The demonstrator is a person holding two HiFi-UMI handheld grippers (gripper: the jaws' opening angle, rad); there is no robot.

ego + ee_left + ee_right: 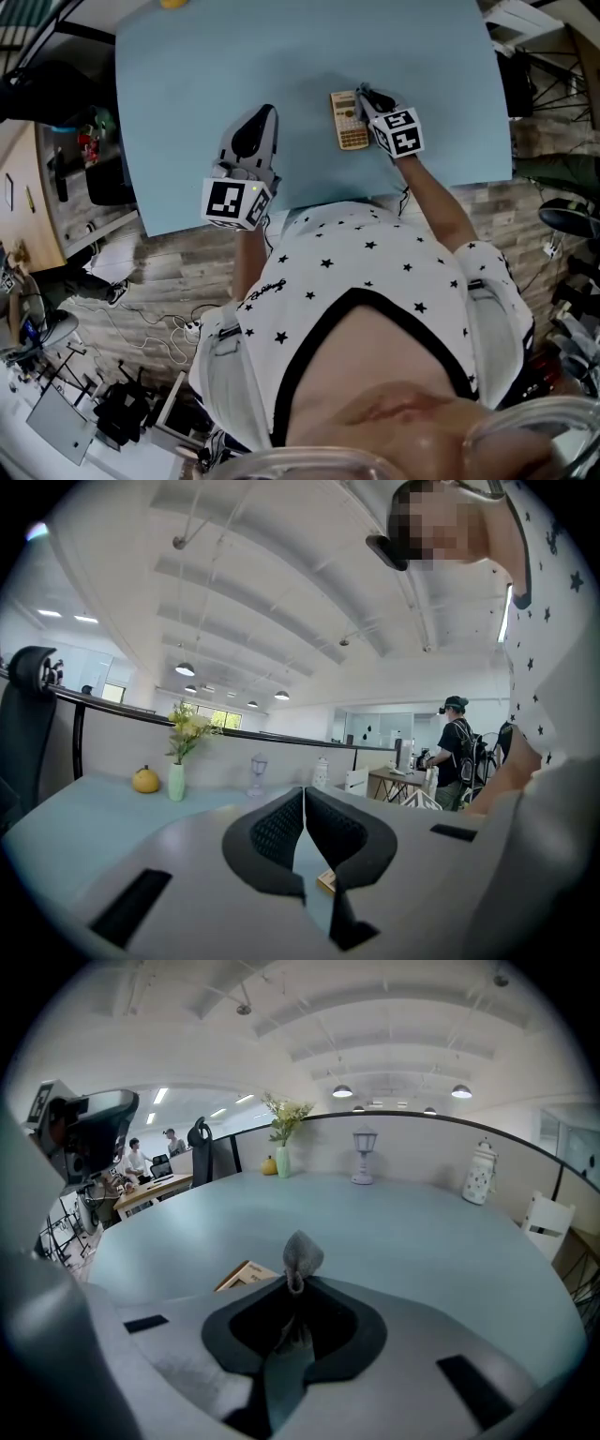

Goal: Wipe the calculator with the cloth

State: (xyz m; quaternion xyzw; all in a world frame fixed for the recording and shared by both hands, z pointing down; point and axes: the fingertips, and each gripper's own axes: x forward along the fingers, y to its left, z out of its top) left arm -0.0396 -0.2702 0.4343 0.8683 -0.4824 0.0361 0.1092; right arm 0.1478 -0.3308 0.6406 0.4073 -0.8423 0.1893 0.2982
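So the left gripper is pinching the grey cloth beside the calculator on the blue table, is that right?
Not quite: the grey cloth is pinched in the right gripper, not the left, as the right gripper view shows. The left gripper is shut on nothing. The rest holds: the cloth is beside the calculator on the blue table.

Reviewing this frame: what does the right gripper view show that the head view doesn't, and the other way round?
Only the right gripper view: the right gripper shut on a grey cloth, plus a vase of flowers and a lamp in the background. Only the head view: the left gripper and the whole calculator. Both: the blue table and the calculator, lying beside the right gripper.
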